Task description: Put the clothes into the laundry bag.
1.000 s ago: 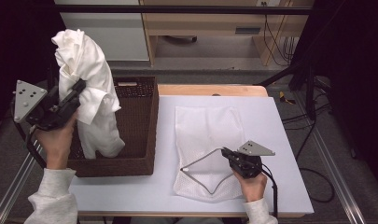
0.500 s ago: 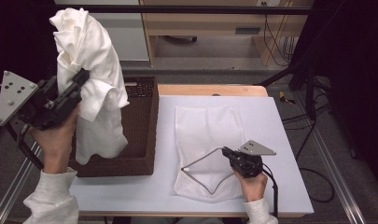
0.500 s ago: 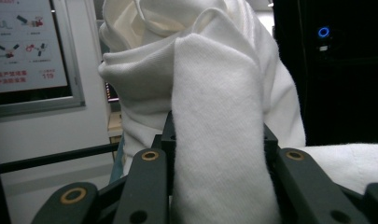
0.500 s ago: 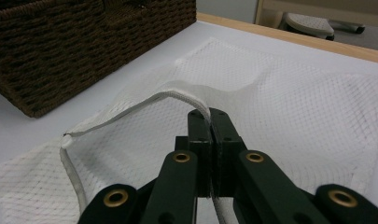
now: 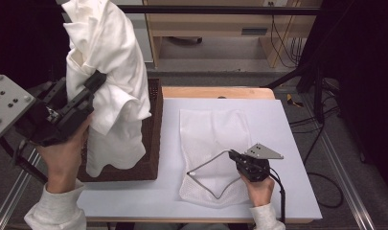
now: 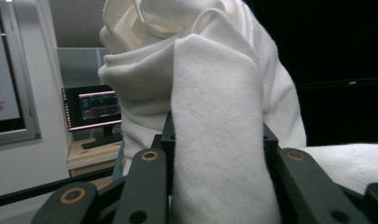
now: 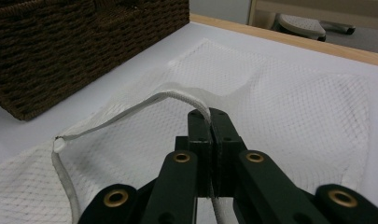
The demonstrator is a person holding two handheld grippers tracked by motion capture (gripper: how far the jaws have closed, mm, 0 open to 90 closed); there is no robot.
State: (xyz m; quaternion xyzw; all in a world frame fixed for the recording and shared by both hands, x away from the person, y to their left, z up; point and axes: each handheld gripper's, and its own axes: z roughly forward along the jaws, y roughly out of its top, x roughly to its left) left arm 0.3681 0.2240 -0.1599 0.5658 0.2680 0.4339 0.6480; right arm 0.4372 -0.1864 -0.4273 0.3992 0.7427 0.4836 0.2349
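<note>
Change: left gripper (image 5: 93,84) has risen since the 2 earlier frames, lifting the white garment (image 5: 112,81) clear above the wicker basket (image 5: 153,134).
Left gripper: jaws clamped on a garment fold; the rest drapes below them.
Right gripper (image 5: 232,154): unmoved, jaws pinched together on the mesh bag (image 5: 215,129) rim, mouth held open.
Meaning: probably ready to carry the garment across and load it into the bag.

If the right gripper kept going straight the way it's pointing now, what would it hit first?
Probably the wicker basket. The right gripper, shut on the mesh bag's rim, aims over the bag toward the basket's side, though depth is hard to judge.
</note>
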